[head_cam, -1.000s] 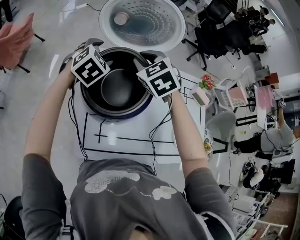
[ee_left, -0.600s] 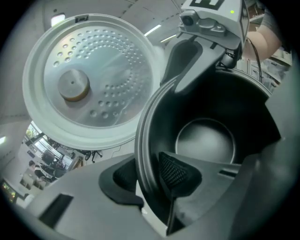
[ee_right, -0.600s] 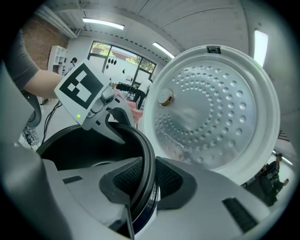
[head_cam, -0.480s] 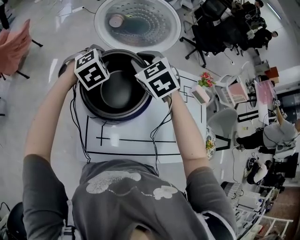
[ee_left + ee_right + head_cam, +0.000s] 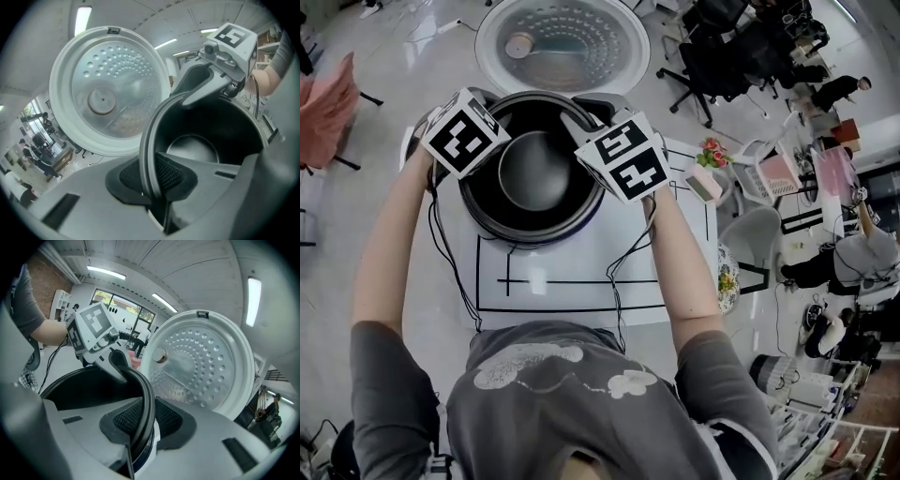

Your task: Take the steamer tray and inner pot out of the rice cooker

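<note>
Since a second ago my left gripper has gone from standing wide beside the inner pot to pinching its rim, and both marker cubes sit a touch higher and nearer the camera in the head view, with the left marker cube shifted outward. The jaws are closing at this moment, with the rim's near-left edge between them and both ribbed pads pressed against the thin dark wall, one inside and one outside.

My right gripper is clamped on the opposite side of the same rim. Its pads squeeze the lip from both faces, and the right marker cube hangs over the pot's right edge. Each gripper shows across the pot in the other's view, so the two grips face each other.

The inner pot is dark, with nothing in it that I can see, and its round bottom shows plainly from above. It sits within the opening of the rice cooker. I cannot tell whether it has come off its seat.

The cooker's lid stands open behind the pot, with its dimpled metal inner plate facing me. The cooker rests on a white desk marked with black lines. Cables trail from both grippers down along my forearms. A small potted flower stands near the desk's right edge, well apart from the cooker.
</note>
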